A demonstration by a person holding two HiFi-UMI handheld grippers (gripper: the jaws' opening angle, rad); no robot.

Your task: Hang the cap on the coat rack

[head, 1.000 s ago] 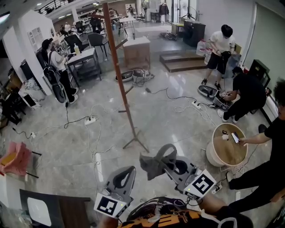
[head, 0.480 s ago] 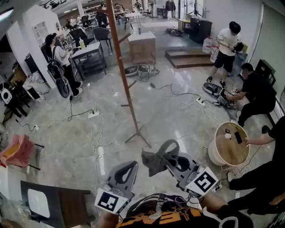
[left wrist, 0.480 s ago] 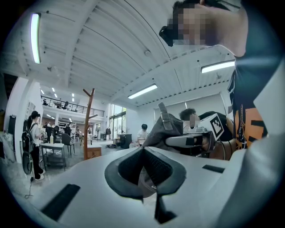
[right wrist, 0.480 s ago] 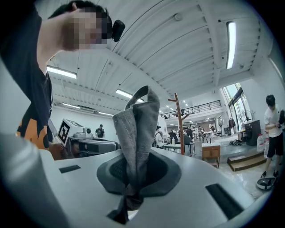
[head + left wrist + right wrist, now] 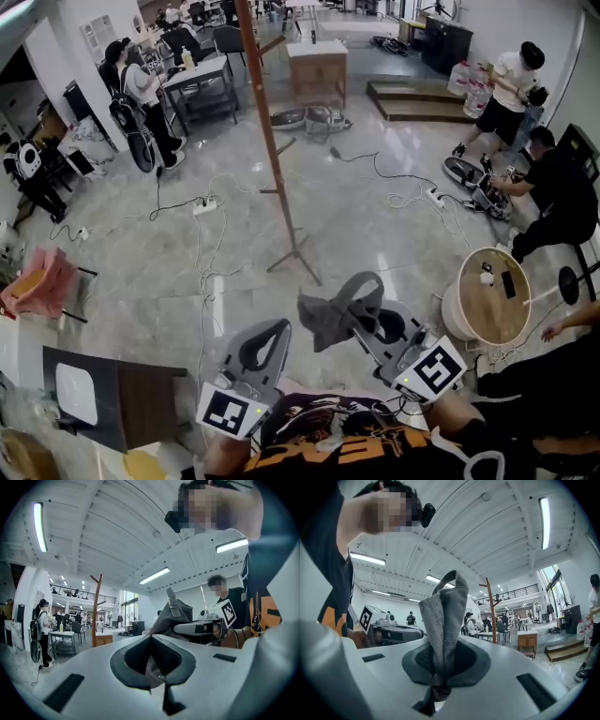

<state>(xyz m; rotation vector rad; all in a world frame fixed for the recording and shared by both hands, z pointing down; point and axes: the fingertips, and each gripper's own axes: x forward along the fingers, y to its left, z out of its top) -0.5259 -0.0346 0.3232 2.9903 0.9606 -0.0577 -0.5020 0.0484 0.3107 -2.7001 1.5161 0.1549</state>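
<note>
The brown wooden coat rack (image 5: 272,141) stands on the shiny floor ahead, its feet (image 5: 296,263) just beyond my grippers. My right gripper (image 5: 367,298) is shut on a crumpled grey cap (image 5: 327,320), which hangs to the left of the jaws and short of the rack. In the right gripper view the cap (image 5: 443,616) rises from the closed jaws, with the rack (image 5: 491,613) far behind. My left gripper (image 5: 273,335) sits lower left, shut with nothing in it. The left gripper view shows the cap (image 5: 176,616) and the rack (image 5: 97,613).
Power cables (image 5: 202,272) trail across the floor around the rack. A round wooden table (image 5: 492,300) stands at the right with people crouched and standing near it. A dark table (image 5: 117,403) is at lower left, and desks (image 5: 202,80) with people stand behind.
The view has moved forward: the rack's feet and the round table sit lower and nearer in the frame. Both grippers keep their place, the right one still holding the cap.
</note>
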